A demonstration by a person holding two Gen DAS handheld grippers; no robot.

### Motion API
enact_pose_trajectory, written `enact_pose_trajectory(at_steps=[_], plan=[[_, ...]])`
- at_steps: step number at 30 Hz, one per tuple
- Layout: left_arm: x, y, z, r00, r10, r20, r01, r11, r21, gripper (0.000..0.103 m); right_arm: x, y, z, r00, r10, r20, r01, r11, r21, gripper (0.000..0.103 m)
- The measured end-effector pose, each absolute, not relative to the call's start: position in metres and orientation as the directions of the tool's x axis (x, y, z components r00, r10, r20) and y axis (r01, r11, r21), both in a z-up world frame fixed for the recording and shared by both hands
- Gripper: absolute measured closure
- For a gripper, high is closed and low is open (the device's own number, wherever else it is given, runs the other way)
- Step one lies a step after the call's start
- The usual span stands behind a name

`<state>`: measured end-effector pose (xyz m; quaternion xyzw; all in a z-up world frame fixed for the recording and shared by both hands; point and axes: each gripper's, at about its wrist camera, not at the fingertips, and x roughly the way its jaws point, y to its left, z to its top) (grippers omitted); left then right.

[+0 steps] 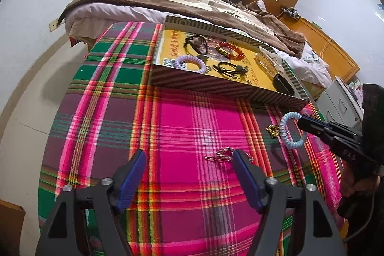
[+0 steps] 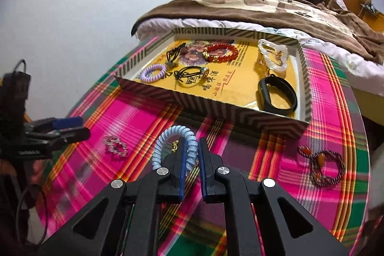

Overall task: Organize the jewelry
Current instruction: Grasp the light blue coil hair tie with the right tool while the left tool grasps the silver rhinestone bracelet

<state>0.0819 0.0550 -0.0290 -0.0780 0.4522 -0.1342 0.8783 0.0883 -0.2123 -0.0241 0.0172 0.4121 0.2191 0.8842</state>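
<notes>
- We take the striped box (image 2: 216,109) on the plaid-covered worktop (image 2: 134,112) as our landmark; the bed (image 2: 264,8) lies directly behind it
- The right tongs (image 2: 198,148) are clenched on the pale blue coil hair tie (image 2: 168,136), in front of the near wall of the box; the coil loops up and to the left of the blue pads (image 2: 183,160)
- In the left wrist view the same coil (image 1: 291,132) hangs from the right tongs (image 1: 304,122) just in front of the box's right corner, beside a small gold ornament (image 1: 272,131)
- The left tongs (image 1: 189,160) are released, jaws wide apart with nothing between them, well in front of the box and above the cloth
- A silver beaded ring (image 2: 116,146) lies on the cloth in front of the box, near the tips of the left tongs (image 2: 76,127)
- A dark bead string with amber stones (image 2: 324,166) lies in front of the box's right end
- Inside the box we see a lilac coil tie (image 2: 153,72), a red bead bracelet (image 2: 222,52), black cord ties (image 2: 189,76), a clear hair claw (image 2: 273,56) and a black band (image 2: 276,95)
</notes>
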Motion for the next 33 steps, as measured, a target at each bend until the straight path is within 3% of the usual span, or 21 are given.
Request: enact_pose_trajectory(at_steps=[14,25,30,33], plan=[[0.094,0.009,-0.045,0.504,-0.314,-0.805,0.268,0.942,-0.2,0.018,0.044,-0.257,-0.021,0.61,0.398,-0.685,-0.294,0.917,0.27,0.093],[0.093,-0.02,-0.052,0.543,-0.195,-0.817,0.282,0.958,-0.041,0.017,0.032,-0.266,-0.025,0.618,0.405,-0.674,-0.277,0.914,0.296,0.093],[0.092,-0.02,-0.051,0.552,-0.182,-0.814,0.28,0.96,-0.025,0.027,0.031,-0.266,-0.028,0.613,0.41,-0.676,-0.276,0.912,0.303,0.093],[0.091,-0.019,-0.049,0.557,-0.177,-0.811,0.279,0.96,-0.018,0.041,0.031,-0.267,-0.03,0.612,0.412,-0.675,-0.274,0.911,0.308,0.093]])
